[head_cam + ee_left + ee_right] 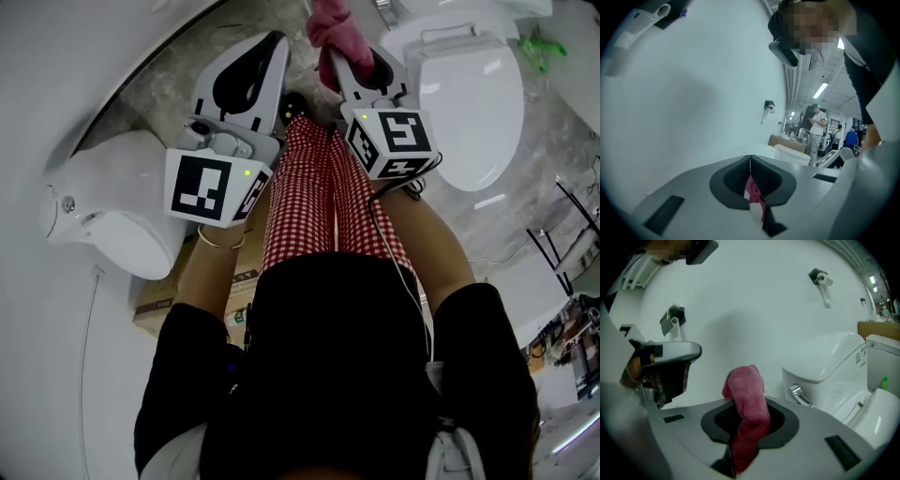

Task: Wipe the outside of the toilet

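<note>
Just right of the right gripper [333,66], which is clamped on a pink cloth [327,22], stands a white toilet [471,105], lid down, its long axis running away from the person toward the tank [824,359]. Left gripper [270,47], jaws pressed together, points beside it, farther from that toilet. Reaching it probably means swinging the cloth rightward.

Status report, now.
Left gripper jaws shut. Right gripper shut on pink terry cloth. White ceramic toilet not yet touched. Nothing in between.
</note>
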A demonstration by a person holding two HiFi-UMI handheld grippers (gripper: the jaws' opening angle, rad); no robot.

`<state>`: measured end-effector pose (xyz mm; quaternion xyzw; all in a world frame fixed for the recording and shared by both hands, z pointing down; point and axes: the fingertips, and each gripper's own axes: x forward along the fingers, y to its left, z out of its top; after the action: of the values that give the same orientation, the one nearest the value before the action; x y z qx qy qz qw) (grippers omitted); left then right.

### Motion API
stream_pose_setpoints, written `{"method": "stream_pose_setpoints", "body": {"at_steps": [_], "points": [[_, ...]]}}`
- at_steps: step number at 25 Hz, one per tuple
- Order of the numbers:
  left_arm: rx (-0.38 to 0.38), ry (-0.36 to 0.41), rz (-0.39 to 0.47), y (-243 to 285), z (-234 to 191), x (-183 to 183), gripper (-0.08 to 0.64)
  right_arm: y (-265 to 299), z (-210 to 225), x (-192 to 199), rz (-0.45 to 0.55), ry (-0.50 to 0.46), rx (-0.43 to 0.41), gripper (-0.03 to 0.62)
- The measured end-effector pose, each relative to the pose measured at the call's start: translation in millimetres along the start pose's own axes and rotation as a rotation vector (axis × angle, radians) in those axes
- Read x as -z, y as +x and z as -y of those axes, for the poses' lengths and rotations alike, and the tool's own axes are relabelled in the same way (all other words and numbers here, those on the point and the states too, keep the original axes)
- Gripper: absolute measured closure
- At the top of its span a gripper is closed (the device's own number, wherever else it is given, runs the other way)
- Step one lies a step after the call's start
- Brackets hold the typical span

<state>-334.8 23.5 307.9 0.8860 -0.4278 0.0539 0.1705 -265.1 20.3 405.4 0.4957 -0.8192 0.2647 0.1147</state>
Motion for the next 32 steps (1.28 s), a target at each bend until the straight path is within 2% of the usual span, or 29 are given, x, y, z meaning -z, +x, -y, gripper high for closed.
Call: {"method": "stream_pose_setpoints", "body": {"at_steps": [4,11,14,22,27,32], "points": [[0.055,0.036,-0.007,1,16,-16,0.549,-19,-9,-38,0.043,0.034,-0.019,0.497],[0.088,0.090,-0.009,-3,24,-54,0.549,-43,-31,-91,0.086,-0.068,-0.070,0.497],[0.098,0.135,-0.017,-7,23,-72,0.549,-50,-40,-107,0.073,-0.051,-0.085,0.497],[0.110,0.160,0.006,-17,31,-122,0.549,-83,-61,-163,0.132,-0.038,-0.111,0.496],[0.140,0.247,0.025,-27,37,-153,0.549,-93,-79,-199,0.187,-0.056,-0.131,0.495],[0.176,0.240,0.010,-40,44,-160,0.549,-102,-96,-222,0.222,-0.084,-0.165,0.495]]}}
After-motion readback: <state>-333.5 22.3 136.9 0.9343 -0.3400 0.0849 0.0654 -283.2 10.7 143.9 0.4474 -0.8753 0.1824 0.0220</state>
